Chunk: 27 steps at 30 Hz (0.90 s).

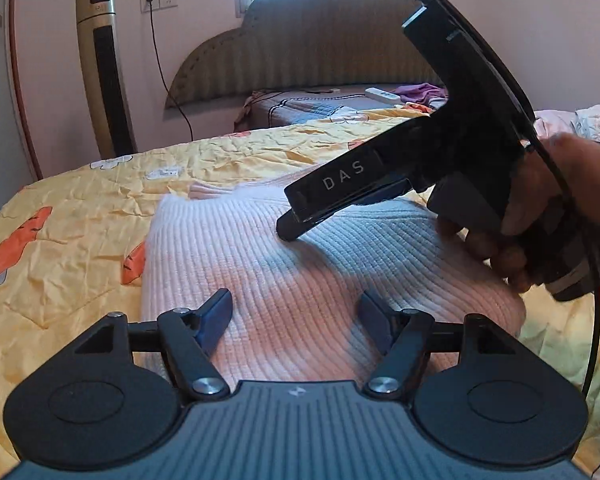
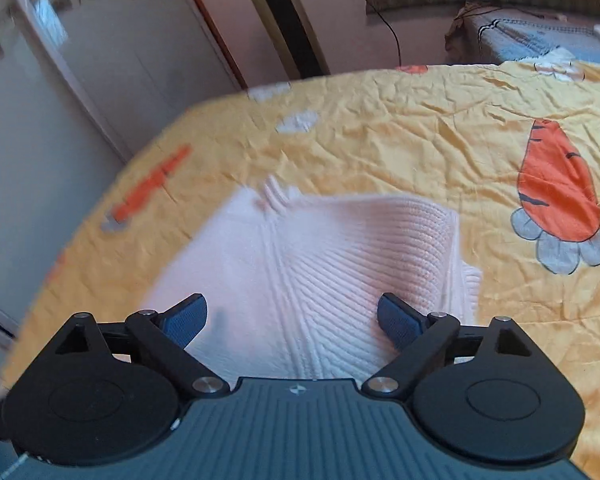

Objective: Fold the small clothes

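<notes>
1. Right now pink knit sweater lies folded mid-quilt, nearer the left edge.
2. My left gripper and right gripper hover wide open, empty.
3. Soft, light, floppy; I'd pinch a folded edge.

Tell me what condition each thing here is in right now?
Pink knit garment: folded, lying on the quilt.
Yellow quilt: spread out, wrinkled.
Left gripper: open, over the garment, holding nothing.
Right gripper: open, empty, over the garment.
Tower fan: upright; running or not, cannot tell.
</notes>
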### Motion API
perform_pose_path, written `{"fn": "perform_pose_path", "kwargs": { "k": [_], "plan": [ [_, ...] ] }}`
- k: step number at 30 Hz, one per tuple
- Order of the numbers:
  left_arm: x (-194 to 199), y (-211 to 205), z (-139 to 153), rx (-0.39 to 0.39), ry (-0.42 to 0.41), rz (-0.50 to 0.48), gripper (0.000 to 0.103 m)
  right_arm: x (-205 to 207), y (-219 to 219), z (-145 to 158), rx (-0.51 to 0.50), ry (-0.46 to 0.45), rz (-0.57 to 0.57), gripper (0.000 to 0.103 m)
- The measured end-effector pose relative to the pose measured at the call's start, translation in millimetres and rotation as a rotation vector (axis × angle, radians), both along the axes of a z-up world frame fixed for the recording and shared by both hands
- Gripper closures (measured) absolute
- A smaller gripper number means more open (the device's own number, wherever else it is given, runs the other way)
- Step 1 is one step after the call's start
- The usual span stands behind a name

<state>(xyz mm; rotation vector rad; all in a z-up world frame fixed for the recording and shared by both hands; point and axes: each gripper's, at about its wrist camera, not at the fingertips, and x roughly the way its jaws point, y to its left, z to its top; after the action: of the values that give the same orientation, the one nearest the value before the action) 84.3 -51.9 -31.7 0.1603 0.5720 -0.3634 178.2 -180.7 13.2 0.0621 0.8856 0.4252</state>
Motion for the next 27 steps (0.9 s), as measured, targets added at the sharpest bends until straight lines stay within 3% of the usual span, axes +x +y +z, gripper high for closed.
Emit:
{"fn": "perform_pose_path", "kwargs": {
  "k": [1,6,9,13,17,19,22,23,27],
  "plan": [
    [-0.5,0.0,-1.9,0.001,-0.007,0.0,0.033,-3.7,2.7,-9.4,-0.053,-0.042,0.014,0.011],
    [2.0,-4.1,0.4,0.02,-0.003,0.011,0.031,-5.8,-17.6,-12.6,0.073,-0.039,-0.016,0.012],
    [0.5,-2.4,9.1,0.003,0.021,0.037,0.032,-15.9,-19.6,-0.5,0.079,-0.066,-0.034,0.011],
    [-9.0,-0.5,18.1,-0.003,0.025,0.051,0.031,-47.0,-32.1,28.5,0.194,-0.138,-0.106,0.009],
    [-20.6,5.0,23.2,-0.019,0.046,0.078,0.031,-77.4,-35.4,38.1,0.308,-0.132,-0.047,0.003],
    [-27.2,9.6,23.5,-0.047,0.049,0.083,0.031,-87.6,-29.2,33.5,0.28,-0.123,-0.022,0.003],
    [-24.3,12.6,5.9,-0.066,0.128,0.088,0.032,-94.4,-22.9,14.0,0.236,-0.084,0.007,0.007],
    [-23.1,12.4,-2.3,-0.062,0.129,0.088,0.032,-93.1,-22.5,4.7,0.23,-0.055,0.014,0.007],
    [-24.6,7.9,-13.0,-0.034,0.092,0.088,0.031,-103.3,-16.0,-14.1,0.189,-0.103,0.045,0.009]
  ]
}}
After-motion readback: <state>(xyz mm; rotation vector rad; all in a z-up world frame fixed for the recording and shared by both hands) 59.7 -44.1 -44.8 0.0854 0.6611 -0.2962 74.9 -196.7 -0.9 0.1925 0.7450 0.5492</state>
